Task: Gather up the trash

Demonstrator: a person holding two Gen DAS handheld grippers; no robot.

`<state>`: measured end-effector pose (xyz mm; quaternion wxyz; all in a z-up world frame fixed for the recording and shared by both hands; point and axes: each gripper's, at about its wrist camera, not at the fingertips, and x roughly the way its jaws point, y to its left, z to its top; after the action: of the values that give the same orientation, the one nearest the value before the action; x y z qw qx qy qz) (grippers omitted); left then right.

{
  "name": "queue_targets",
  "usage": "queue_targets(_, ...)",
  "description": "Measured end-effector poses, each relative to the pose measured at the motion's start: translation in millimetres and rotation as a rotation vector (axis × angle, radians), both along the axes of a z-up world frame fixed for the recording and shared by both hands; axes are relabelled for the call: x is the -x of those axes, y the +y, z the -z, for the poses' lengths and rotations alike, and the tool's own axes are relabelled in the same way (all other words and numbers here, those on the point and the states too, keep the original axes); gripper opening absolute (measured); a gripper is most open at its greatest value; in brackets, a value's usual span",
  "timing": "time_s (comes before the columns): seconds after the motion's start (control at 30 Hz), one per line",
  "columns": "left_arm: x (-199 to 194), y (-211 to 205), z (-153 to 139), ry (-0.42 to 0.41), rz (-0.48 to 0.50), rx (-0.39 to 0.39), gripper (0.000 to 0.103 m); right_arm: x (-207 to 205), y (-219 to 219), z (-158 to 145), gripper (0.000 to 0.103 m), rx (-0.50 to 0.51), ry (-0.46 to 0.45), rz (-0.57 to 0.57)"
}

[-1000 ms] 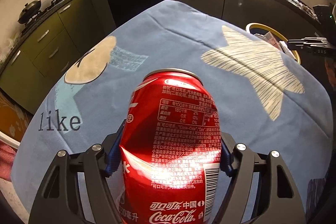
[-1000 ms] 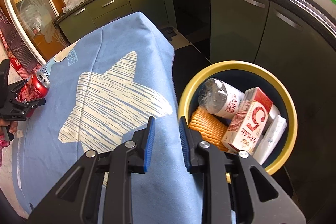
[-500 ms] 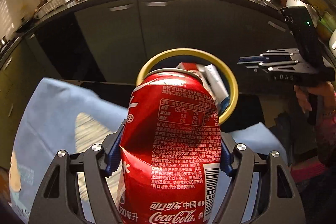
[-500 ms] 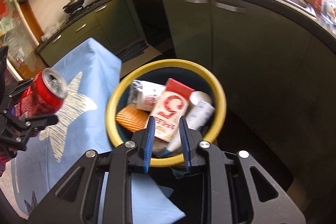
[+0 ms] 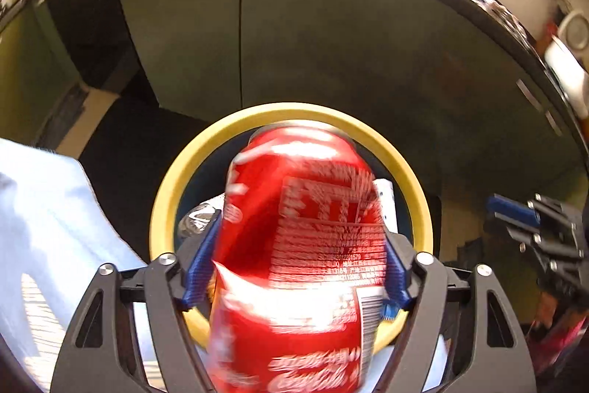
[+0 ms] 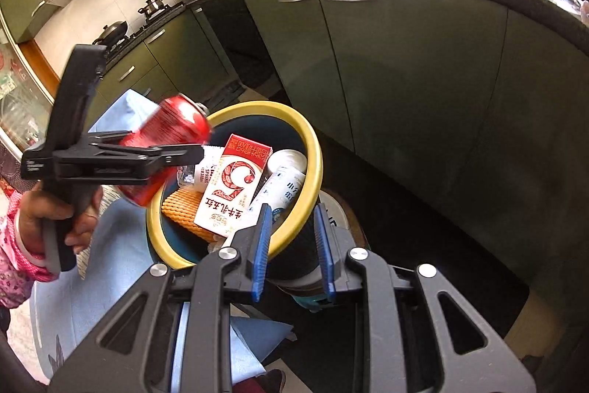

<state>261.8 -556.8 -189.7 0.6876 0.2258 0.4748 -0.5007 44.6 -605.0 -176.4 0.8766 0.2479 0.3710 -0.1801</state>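
Note:
A dented red cola can (image 5: 302, 245) lies between the fingers of my left gripper (image 5: 300, 234), straight above the yellow-rimmed trash bin (image 5: 165, 209). The jaws are opening; the can is blurred while the fingers stay sharp, and the blue pads (image 5: 200, 264) look just off its sides. The right wrist view shows the same can (image 6: 169, 127) tilted over the bin's rim (image 6: 313, 150). My right gripper (image 6: 291, 209) hovers at the bin's near edge, pads a little apart, nothing between them. Inside the bin lie a red-and-white carton (image 6: 232, 186), a white bottle (image 6: 283, 183) and an orange wafer-like piece (image 6: 180, 209).
The blue tablecloth's edge (image 5: 44, 227) lies left of the bin. Dark green cabinets (image 6: 405, 80) under a black counter run behind it. A person's hand in a pink sleeve (image 6: 22, 245) holds the left gripper's handle. The right gripper (image 5: 515, 212) shows at the far right.
My left gripper carried the can from over the table to above the bin, and its jaws have widened. The right gripper swung rightward to the bin's near side, gap unchanged.

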Motion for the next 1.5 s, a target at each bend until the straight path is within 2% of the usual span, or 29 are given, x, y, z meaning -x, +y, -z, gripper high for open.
queue_targets(0.07, -1, -1, 5, 0.016, -0.031, 0.001, 0.088, -1, -1, 1, 0.023, -0.003, -0.006, -0.006)
queue_targets(0.23, 0, 3, 13, 0.018, -0.072, -0.023, 0.088, 2, 1, -2, 0.024, 0.001, -0.019, -0.016)
queue_targets(0.37, 9, 38, -5, -0.021, -0.122, 0.037, 0.088, 3, 8, -7, 0.025, 0.010, -0.023, -0.027)
queue_targets(0.47, 26, 89, -36, -0.109, -0.178, 0.110, 0.088, 1, 21, -13, 0.029, 0.022, -0.027, -0.059)
queue_targets(0.53, 42, 127, -54, -0.156, -0.229, 0.152, 0.094, 0, 34, -18, 0.031, 0.038, -0.030, -0.095)
queue_targets(0.57, 49, 145, -61, -0.171, -0.255, 0.165, 0.097, -1, 43, -21, 0.035, 0.049, -0.033, -0.116)
queue_targets(0.73, 80, 252, -91, -0.236, -0.438, 0.188, 0.098, -6, 96, -40, 0.047, 0.110, -0.069, -0.230)
queue_targets(0.83, 95, 319, -100, -0.301, -0.583, 0.167, 0.098, -8, 128, -52, 0.060, 0.166, -0.087, -0.273)
queue_targets(0.9, 106, 357, -104, -0.351, -0.676, 0.144, 0.098, -7, 147, -59, 0.076, 0.194, -0.106, -0.290)
queue_targets(1.0, 121, 414, -111, -0.425, -0.794, 0.152, 0.098, -2, 173, -72, 0.094, 0.244, -0.133, -0.307)
queue_targets(1.07, 132, 443, -117, -0.463, -0.860, 0.152, 0.098, 0, 188, -80, 0.096, 0.283, -0.139, -0.316)
queue_targets(1.23, 152, 507, -132, -0.479, -0.953, 0.183, 0.098, 8, 215, -93, 0.096, 0.331, -0.145, -0.345)
queue_targets(1.5, 205, 543, -151, -0.523, -1.013, 0.275, 0.098, 25, 239, -108, 0.096, 0.391, -0.186, -0.369)
